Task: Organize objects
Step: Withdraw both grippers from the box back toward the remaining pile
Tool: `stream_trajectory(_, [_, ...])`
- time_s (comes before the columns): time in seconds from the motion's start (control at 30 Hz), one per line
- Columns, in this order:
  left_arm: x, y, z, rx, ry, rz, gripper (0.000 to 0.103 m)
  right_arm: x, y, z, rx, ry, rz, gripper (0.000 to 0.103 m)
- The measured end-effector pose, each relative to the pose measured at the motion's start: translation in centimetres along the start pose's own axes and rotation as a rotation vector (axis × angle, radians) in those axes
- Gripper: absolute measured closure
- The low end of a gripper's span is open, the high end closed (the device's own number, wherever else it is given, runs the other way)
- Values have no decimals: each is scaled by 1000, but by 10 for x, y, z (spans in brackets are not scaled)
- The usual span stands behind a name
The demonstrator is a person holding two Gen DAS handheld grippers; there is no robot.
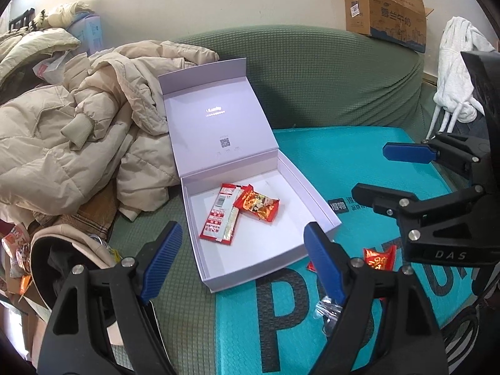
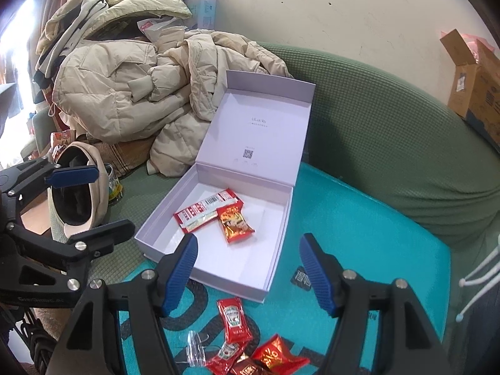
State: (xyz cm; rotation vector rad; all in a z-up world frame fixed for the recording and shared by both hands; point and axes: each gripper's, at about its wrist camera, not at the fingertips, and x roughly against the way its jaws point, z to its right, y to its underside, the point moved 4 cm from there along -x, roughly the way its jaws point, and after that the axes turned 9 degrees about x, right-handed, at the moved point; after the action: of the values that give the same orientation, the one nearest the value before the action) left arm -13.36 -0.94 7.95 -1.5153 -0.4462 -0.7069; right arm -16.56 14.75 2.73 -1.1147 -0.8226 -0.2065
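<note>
An open white box (image 1: pixel 218 250) (image 2: pixel 278 250) with its lid up sits on the green sofa. Inside lie a long red-and-white packet (image 1: pixel 220 215) (image 2: pixel 203 209) and a red-gold snack packet (image 1: pixel 259 206) (image 2: pixel 236 223). My left gripper (image 1: pixel 242 259) is open and empty, just in front of the box. My right gripper (image 2: pixel 248 272) is open and empty, above the box's near edge; it also shows in the left wrist view (image 1: pixel 375 172). Loose on the teal mat (image 2: pixel 359 234) lie a ketchup sachet (image 2: pixel 234 322), several red packets (image 2: pixel 272 356) and a clear wrapper (image 2: pixel 195 348).
Beige puffer coats (image 1: pixel 78 125) (image 2: pixel 131 93) are piled left of the box. A beige shoe (image 2: pixel 78 193) and more packets (image 1: pixel 15 250) lie at the left. A cardboard carton (image 1: pixel 384 6) sits on the sofa back, white cloth (image 1: pixel 456 68) at the right.
</note>
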Motion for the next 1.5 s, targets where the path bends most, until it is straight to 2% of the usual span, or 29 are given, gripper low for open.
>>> stream_trajectory(0.43, [8, 36, 12, -2, 33, -31, 22, 6, 36, -18, 0, 4, -41, 33])
stream_trajectory(0.73, [5, 63, 17, 0, 67, -82, 22, 12, 58, -30, -31, -29, -67, 32])
stream_trajectory(1.13, [-10, 96, 26, -2, 111, -153, 22, 9, 91, -35, -59, -35, -114, 31])
stream_trajectory(1.5, [-36, 125, 41, 7, 163, -254, 22, -4, 126, -31, -101, -38, -170, 31])
